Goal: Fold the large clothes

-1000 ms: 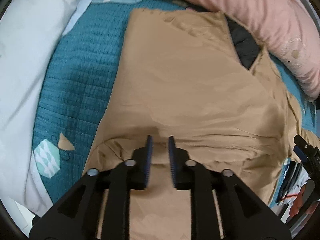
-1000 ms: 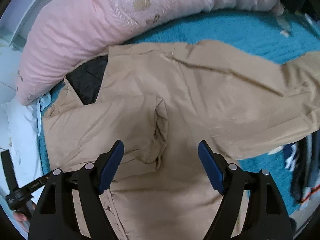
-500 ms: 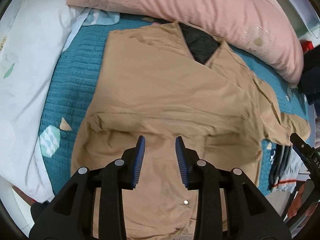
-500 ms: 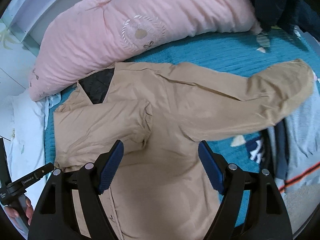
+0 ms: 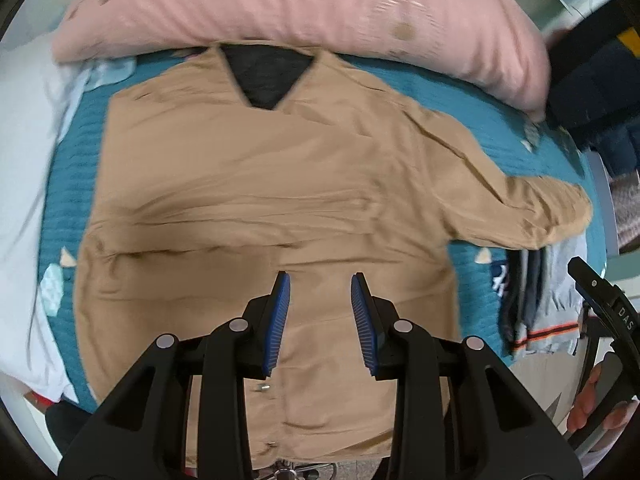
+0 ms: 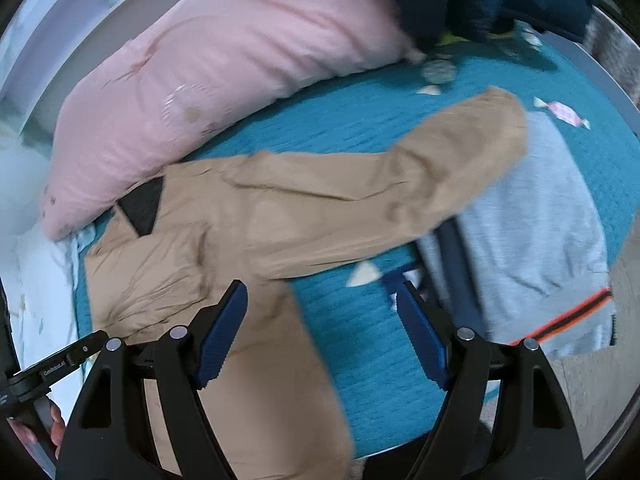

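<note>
Both my claws have pulled back since a second ago, so the whole tan jacket now shows, flat on the ribbed teal bedspread with one sleeve stretched over a grey sweatshirt. My left claw hangs partly open and empty over the hem, my right claw wide open, empty. Smooth thin cloth, dark quilted lining at the collar; "DAS" reads on the right claw's handle.

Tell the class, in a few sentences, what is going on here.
A person holding a gripper in each hand is folding a tan jacket spread on a teal bedspread. One sleeve is folded across its body; the other sleeve stretches out, its cuff lying on a grey garment. The left gripper and right gripper hover open, holding nothing. A pink pillow lies behind the collar.
</note>
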A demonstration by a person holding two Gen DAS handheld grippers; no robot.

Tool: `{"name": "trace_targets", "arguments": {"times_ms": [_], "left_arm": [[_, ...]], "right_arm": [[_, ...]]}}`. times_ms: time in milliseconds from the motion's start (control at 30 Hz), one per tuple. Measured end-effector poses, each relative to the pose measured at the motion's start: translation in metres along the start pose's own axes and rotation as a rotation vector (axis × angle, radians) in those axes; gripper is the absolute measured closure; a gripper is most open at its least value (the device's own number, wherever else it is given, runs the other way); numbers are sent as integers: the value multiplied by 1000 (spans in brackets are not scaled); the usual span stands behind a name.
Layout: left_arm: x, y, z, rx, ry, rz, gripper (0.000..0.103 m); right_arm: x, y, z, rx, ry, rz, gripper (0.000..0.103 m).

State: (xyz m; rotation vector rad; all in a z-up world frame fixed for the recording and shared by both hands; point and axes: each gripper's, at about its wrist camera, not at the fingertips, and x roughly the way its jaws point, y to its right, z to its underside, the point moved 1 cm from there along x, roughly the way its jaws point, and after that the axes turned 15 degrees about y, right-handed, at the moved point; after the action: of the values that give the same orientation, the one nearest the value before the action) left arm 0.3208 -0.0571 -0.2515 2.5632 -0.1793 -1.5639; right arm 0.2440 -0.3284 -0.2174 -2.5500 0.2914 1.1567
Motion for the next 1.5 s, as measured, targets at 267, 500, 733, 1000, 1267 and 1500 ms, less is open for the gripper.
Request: {"name": "trace_targets", "arguments": {"times_ms": [267,500,733,1000,1267,1500], "left_arm": [[43,68,-10,53,-51,65,70],[93,102,-31,26,-96,99,71],[138,122,-48,-7,-139,144,95],[176,127,-44,45,-161,101,103],[211,117,-26,40,-207,57,103],[206,116,-28,34,-210,67,103]], "right_arm": [[6,78,-19,66,18,88,29],[29,135,-44,121,19,154,29],[55,165,-65,176,13,180,29],[82,180,-72,262,4,149,29],[101,174,-80,333,34,25,90],[86,158,-82,282,75,44,92]]}}
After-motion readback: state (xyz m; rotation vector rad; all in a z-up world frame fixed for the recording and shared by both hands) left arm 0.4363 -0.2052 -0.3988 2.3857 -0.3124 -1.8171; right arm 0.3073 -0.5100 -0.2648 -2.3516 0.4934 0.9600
